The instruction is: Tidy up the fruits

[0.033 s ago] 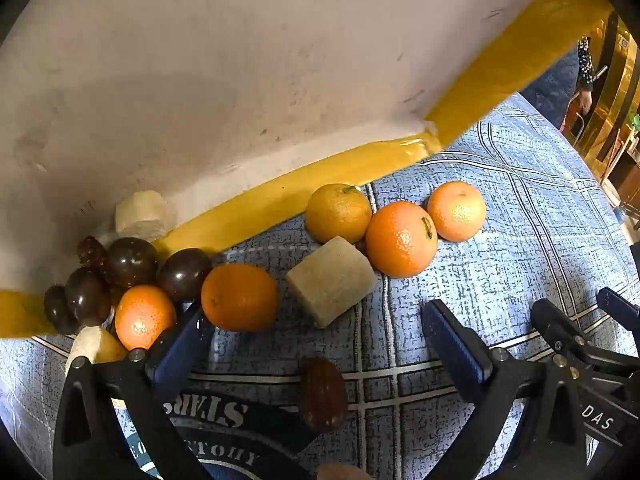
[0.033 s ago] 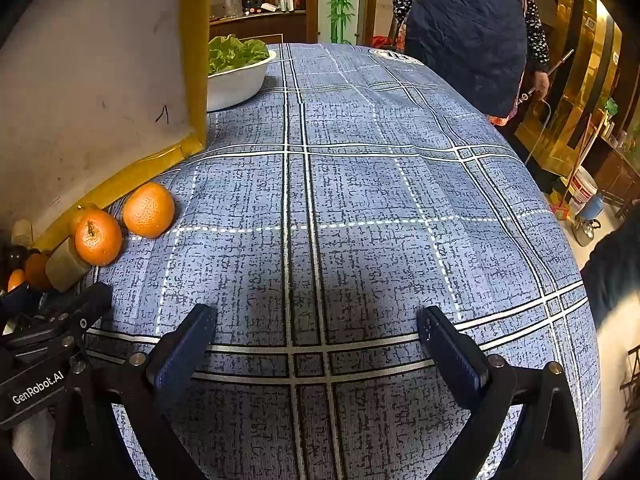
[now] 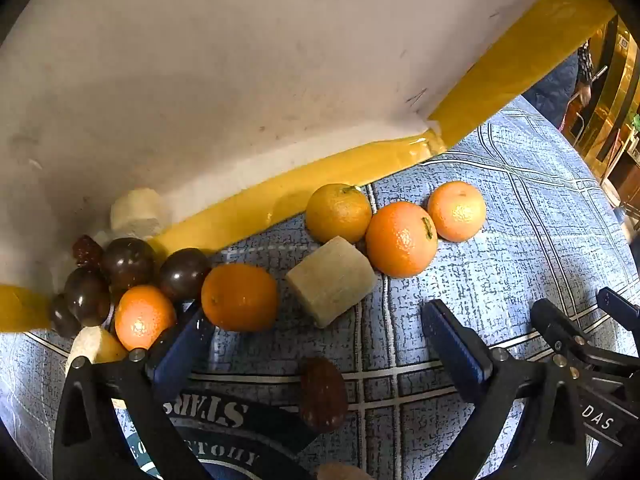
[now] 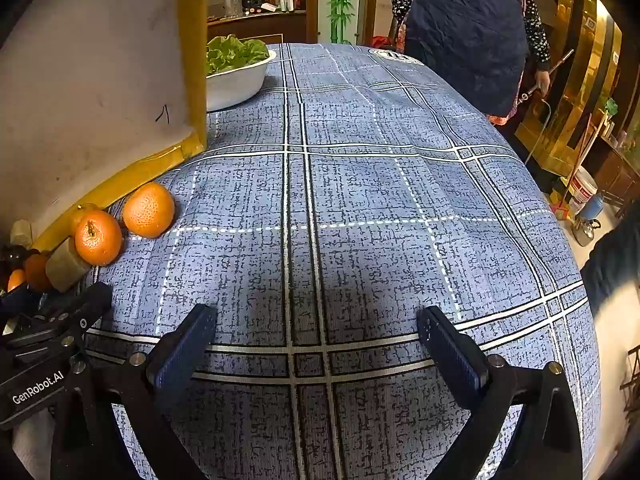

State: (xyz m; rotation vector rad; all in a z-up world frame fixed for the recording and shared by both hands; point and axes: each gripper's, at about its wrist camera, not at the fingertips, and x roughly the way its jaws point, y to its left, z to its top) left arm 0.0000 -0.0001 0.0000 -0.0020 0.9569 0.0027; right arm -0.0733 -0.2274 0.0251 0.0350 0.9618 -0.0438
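In the left wrist view several oranges lie on the blue checked cloth along a white board: three grouped at the right (image 3: pixel 401 239) and two at the left (image 3: pixel 239 297). A pale cut block (image 3: pixel 331 281) lies between them. Dark round fruits (image 3: pixel 127 263) cluster at the left. A brown date-like fruit (image 3: pixel 322 394) lies between the fingers of my open, empty left gripper (image 3: pixel 316 332). My right gripper (image 4: pixel 316 340) is open and empty over bare cloth; the oranges (image 4: pixel 149 210) lie to its far left.
A white board with yellow tape edge (image 3: pixel 280 200) stands behind the fruit. A white bowl of green leaves (image 4: pixel 236 76) sits beyond it. A person in dark clothes (image 4: pixel 468 28) stands at the table's far side. The right gripper's body (image 3: pixel 592 344) shows beside the left one.
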